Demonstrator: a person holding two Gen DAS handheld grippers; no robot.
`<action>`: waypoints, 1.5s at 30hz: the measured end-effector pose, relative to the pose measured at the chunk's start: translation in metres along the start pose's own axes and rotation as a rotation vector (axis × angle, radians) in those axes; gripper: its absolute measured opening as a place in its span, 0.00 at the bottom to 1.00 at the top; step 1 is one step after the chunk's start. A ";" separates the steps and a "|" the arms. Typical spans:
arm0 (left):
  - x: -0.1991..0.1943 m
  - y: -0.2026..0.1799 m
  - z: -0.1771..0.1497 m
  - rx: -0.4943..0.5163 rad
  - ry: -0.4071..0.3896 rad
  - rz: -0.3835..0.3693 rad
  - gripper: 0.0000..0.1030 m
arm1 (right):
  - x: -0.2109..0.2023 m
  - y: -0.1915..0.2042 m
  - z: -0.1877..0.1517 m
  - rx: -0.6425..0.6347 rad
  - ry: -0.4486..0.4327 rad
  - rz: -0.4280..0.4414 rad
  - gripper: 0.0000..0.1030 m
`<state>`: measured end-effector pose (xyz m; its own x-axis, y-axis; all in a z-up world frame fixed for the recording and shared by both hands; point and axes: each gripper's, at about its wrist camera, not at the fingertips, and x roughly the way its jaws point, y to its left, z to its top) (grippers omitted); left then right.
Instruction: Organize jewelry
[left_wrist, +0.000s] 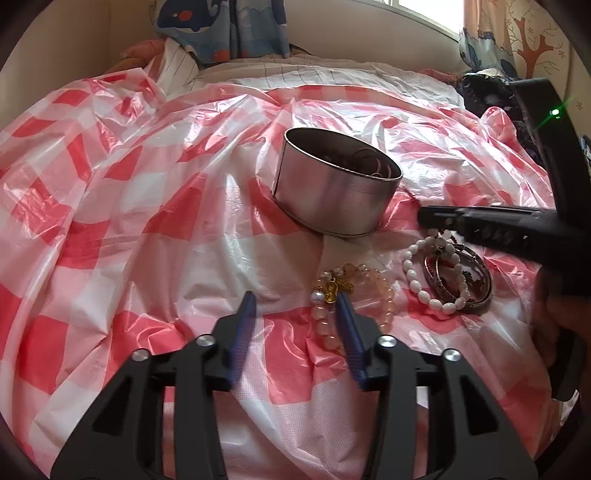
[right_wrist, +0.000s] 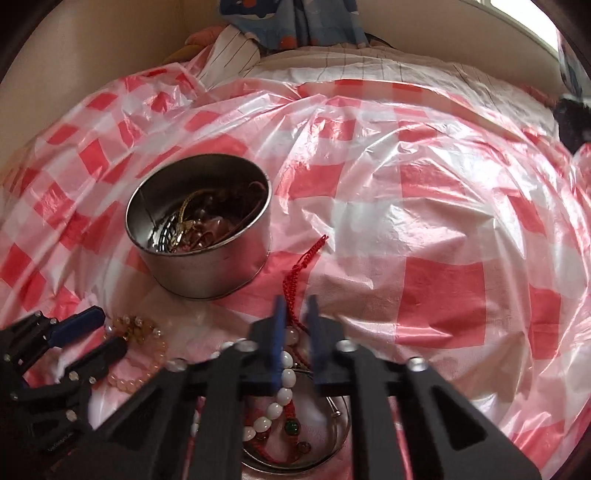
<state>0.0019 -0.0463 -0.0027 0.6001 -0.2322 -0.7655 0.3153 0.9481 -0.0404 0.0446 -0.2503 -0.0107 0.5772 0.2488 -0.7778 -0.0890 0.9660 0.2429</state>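
A round metal tin (left_wrist: 334, 186) with several jewelry pieces inside sits on a red-and-white checked plastic sheet (left_wrist: 110, 206); it also shows in the right wrist view (right_wrist: 201, 225). My left gripper (left_wrist: 297, 299) is open, its right finger touching a pink bead bracelet (left_wrist: 369, 291) with gold charms. A white bead bracelet (left_wrist: 424, 284) and metal bangles (left_wrist: 476, 284) lie to the right. My right gripper (right_wrist: 297, 308) hovers over them, its jaws narrowly apart around a red cord (right_wrist: 295, 280) and white beads (right_wrist: 286, 380); I cannot tell whether they grip.
The sheet covers a bed with striped bedding (left_wrist: 295, 70) and a pillow behind. Blue patterned curtains (left_wrist: 221, 29) hang at the back. Dark clothing (left_wrist: 491, 96) lies at the far right edge.
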 end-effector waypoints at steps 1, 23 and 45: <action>0.001 0.000 0.000 0.000 0.001 0.001 0.44 | -0.002 -0.007 0.000 0.046 -0.005 0.046 0.05; -0.014 0.005 0.004 -0.066 -0.073 -0.127 0.07 | -0.035 -0.044 0.005 0.289 -0.134 0.365 0.04; -0.061 -0.013 0.095 -0.118 -0.289 -0.321 0.07 | -0.054 -0.020 0.020 0.184 -0.236 0.395 0.04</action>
<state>0.0310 -0.0646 0.1054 0.6719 -0.5537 -0.4918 0.4432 0.8327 -0.3320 0.0317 -0.2847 0.0382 0.6981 0.5500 -0.4584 -0.2057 0.7673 0.6074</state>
